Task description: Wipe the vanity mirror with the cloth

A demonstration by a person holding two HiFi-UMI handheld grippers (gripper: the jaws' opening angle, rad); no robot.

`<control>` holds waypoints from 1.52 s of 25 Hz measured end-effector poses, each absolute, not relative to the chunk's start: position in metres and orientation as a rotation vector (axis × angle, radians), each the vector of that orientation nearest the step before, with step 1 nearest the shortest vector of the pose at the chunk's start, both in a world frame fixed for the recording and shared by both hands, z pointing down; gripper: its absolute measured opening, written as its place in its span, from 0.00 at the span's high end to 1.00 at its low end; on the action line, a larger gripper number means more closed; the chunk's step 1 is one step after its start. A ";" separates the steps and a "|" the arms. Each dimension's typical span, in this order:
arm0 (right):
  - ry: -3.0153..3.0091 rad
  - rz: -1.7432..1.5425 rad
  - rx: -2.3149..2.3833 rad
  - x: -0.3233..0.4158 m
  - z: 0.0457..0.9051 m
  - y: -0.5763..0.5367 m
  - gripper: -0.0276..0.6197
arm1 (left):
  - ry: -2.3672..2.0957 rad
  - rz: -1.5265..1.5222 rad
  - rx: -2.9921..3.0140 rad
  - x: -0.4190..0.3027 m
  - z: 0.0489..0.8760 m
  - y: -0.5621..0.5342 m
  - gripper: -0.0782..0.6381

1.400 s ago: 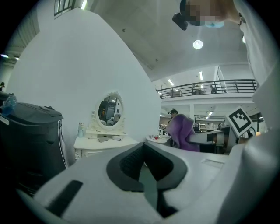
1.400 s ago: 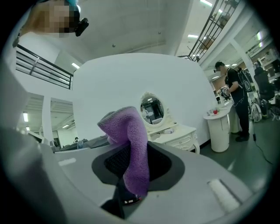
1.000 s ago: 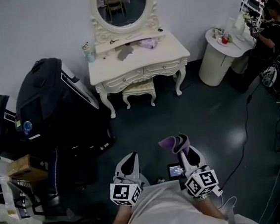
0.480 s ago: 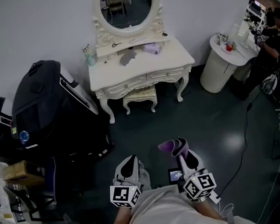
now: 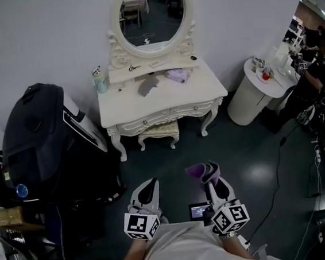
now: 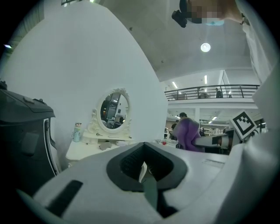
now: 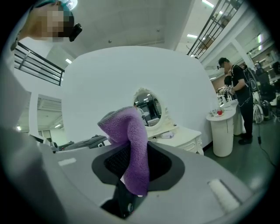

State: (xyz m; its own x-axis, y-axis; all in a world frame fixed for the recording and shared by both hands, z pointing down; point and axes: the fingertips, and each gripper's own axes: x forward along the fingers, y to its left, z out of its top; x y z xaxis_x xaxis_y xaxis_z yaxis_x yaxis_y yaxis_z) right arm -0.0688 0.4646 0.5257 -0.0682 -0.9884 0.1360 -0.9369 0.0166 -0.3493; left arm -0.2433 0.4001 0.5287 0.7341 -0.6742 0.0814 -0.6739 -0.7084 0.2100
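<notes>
The purple cloth is pinched in the right claw; the left claw is pressed together, empty; both are held well apart from the vanity mirror above the white bench

A white carved dressing table stands against the plain white wall, with a small padded stool tucked under it. On its top are a pale green bottle at the left end, a crumpled grey rag near the middle and a lilac bundle just right of that. A bulky black bag fills the left side. To the right a round white pedestal stand holds small items, one of them red. A person in dark clothes stands beside it. A black cable trails over the dark glossy floor.
</notes>
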 end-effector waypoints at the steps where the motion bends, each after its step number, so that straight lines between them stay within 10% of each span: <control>1: 2.122 -0.531 -2.038 -0.071 0.526 0.454 0.79 | -1.063 -0.001 2.712 -0.244 0.530 0.388 0.89; 38: 2.220 -0.569 -1.909 0.156 0.535 0.229 0.79 | -1.274 0.043 2.604 -0.038 0.534 0.197 0.89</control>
